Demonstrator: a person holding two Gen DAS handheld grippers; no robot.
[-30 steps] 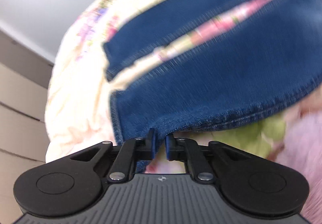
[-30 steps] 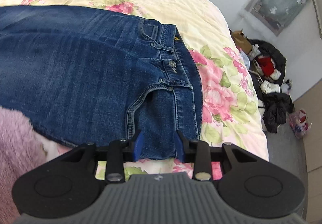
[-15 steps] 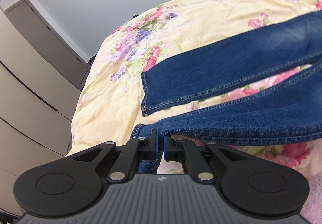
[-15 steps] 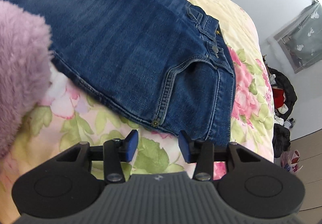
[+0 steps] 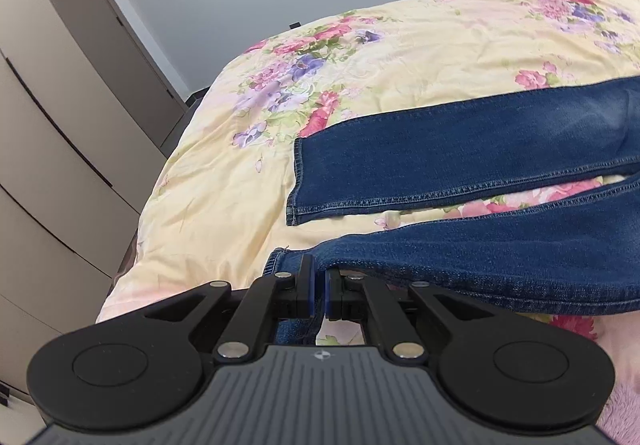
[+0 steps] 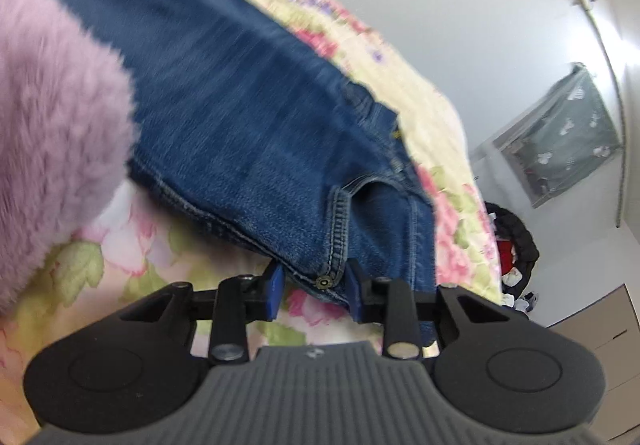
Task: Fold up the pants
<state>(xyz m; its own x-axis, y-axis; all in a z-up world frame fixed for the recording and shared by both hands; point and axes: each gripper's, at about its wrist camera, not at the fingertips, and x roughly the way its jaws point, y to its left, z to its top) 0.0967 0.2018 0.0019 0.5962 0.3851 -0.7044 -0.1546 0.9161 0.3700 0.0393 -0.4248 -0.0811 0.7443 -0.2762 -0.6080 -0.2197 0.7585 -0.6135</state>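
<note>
Blue jeans point(image 5: 460, 165) lie on a floral bedspread point(image 5: 240, 165). In the left wrist view, my left gripper point(image 5: 319, 291) is shut on the hem of the near leg point(image 5: 480, 257), lifted a little off the bed; the far leg lies flat. In the right wrist view, the jeans' waist and pocket point(image 6: 280, 165) fill the middle. My right gripper point(image 6: 314, 291) is open, its blue pads point(image 6: 275, 285) on either side of the jeans' near edge by the pocket rivet point(image 6: 322, 281).
A fuzzy purple fabric point(image 6: 52, 125) bulges at the left of the right wrist view. Wardrobe doors point(image 5: 60, 165) stand left of the bed. A pile of clothes point(image 6: 516, 257) lies on the floor beyond the bed's right edge.
My left gripper has pulled the near leg's hem back and up, keeping its hold. My right gripper has moved to the jeans' near edge at the pocket, still open.
</note>
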